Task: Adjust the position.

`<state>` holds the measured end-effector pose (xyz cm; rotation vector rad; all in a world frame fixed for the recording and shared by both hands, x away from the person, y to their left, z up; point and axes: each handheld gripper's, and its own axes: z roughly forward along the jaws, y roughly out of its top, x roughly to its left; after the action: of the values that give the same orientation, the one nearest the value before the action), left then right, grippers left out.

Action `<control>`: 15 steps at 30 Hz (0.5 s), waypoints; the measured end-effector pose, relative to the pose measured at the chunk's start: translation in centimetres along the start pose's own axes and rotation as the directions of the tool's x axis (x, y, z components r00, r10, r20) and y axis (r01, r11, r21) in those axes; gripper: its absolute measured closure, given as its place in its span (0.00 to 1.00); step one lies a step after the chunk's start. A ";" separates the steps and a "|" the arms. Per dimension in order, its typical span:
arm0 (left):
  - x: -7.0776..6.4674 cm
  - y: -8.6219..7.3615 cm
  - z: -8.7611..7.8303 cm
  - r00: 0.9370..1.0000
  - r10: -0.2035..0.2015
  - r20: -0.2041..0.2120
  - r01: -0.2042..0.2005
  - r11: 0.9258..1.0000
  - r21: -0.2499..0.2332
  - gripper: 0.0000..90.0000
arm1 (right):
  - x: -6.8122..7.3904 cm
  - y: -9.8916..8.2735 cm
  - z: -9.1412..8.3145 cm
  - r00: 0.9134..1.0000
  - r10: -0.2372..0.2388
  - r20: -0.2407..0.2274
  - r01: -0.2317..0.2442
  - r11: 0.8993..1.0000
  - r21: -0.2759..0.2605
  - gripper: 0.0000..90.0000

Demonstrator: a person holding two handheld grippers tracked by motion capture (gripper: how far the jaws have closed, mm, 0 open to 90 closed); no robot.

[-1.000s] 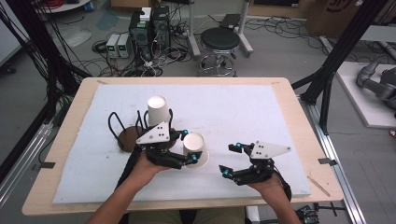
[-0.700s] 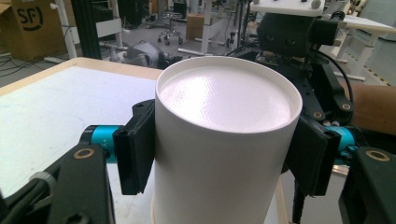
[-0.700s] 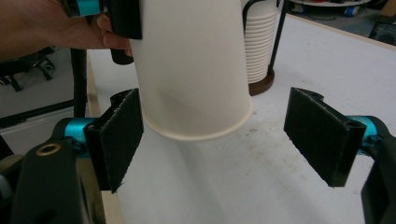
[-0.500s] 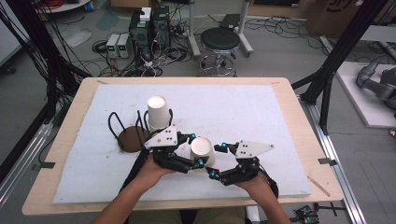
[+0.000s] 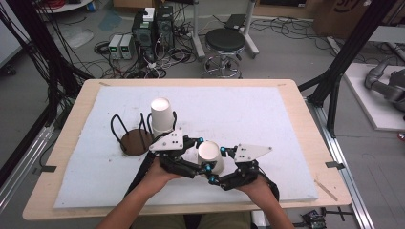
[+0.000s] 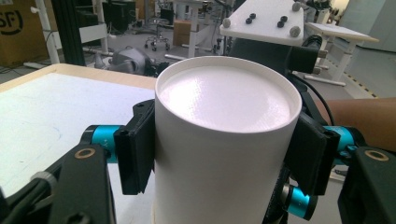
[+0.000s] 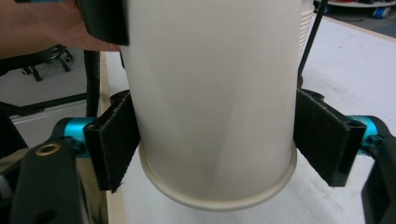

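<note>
A white paper cup (image 5: 210,155), turned bottom up, hangs just above the white mat. My left gripper (image 5: 203,153) is shut on it near its closed end; both pads press the cup (image 6: 224,140) in the left gripper view, where my left gripper (image 6: 224,154) rises from below. My right gripper (image 5: 218,165) reaches in from the right. Its jaws stand on either side of the cup (image 7: 210,93) at the rolled rim. My right gripper (image 7: 215,144) is open, its pads close against the rim without squeezing it.
A second white cup (image 5: 161,114) stands upside down on a brown round stand (image 5: 136,142) with black wire loops, just left of my left hand. The white mat (image 5: 267,119) covers the wooden table (image 5: 298,98). Beyond the table are a stool (image 5: 224,43) and cables.
My right gripper has slid left across the mat and now has its jaws around the cup. The left gripper with the cup has shifted only slightly toward it.
</note>
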<state>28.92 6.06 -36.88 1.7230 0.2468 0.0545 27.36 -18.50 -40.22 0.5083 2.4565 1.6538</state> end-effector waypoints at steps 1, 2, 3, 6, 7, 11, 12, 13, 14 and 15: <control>0.0 0.0 0.0 1.000 0.000 0.000 0.000 1.000 0.000 0.37 | 0.0 0.0 0.0 1.000 -0.003 0.001 0.003 1.000 0.005 0.24; 0.1 0.0 0.0 1.000 -0.002 0.002 0.002 1.000 -0.003 0.37 | 0.0 0.1 -0.1 1.000 -0.006 -0.001 0.006 1.000 0.007 0.26; 0.1 0.0 0.0 1.000 -0.004 0.003 0.004 1.000 -0.005 0.37 | 0.0 0.1 -0.1 1.000 -0.007 -0.001 0.007 1.000 0.009 0.27; 0.1 -0.1 0.0 1.000 -0.009 0.007 0.009 1.000 0.005 0.37 | 0.0 0.2 -0.2 1.000 -0.026 0.001 0.026 0.999 0.029 0.30; 0.1 -0.1 0.0 1.000 -0.009 0.007 0.009 1.000 0.005 0.37 | 0.0 0.3 -0.2 1.000 -0.030 -0.002 0.030 0.999 0.039 0.31; 0.1 -0.2 0.0 1.000 -0.014 0.000 0.014 0.999 0.044 0.33 | -0.1 0.4 -0.1 0.999 -0.052 -0.006 0.052 0.996 0.074 0.32; 0.1 -0.2 0.0 1.000 -0.014 0.000 0.014 0.999 0.044 0.25 | -0.1 0.4 -0.1 0.999 -0.052 -0.006 0.052 0.996 0.074 0.32; 0.2 -0.2 -0.1 0.999 -0.038 -0.002 0.038 0.998 0.052 0.25 | -0.1 0.5 -0.1 0.998 -0.056 -0.009 0.056 0.994 0.089 0.33; 0.3 -0.2 -0.2 0.999 -0.043 -0.004 0.043 0.997 0.056 0.17 | -0.2 0.5 -0.3 0.998 -0.064 -0.002 0.064 0.991 0.116 0.33; 0.3 -0.2 -0.2 0.999 -0.043 -0.004 0.043 0.997 0.056 0.17 | -0.3 0.6 -0.3 0.998 -0.068 -0.001 0.067 0.990 0.123 0.33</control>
<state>29.10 6.38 -37.11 1.7733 0.2900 0.0183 27.67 -18.71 -39.59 0.4369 2.5548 1.4826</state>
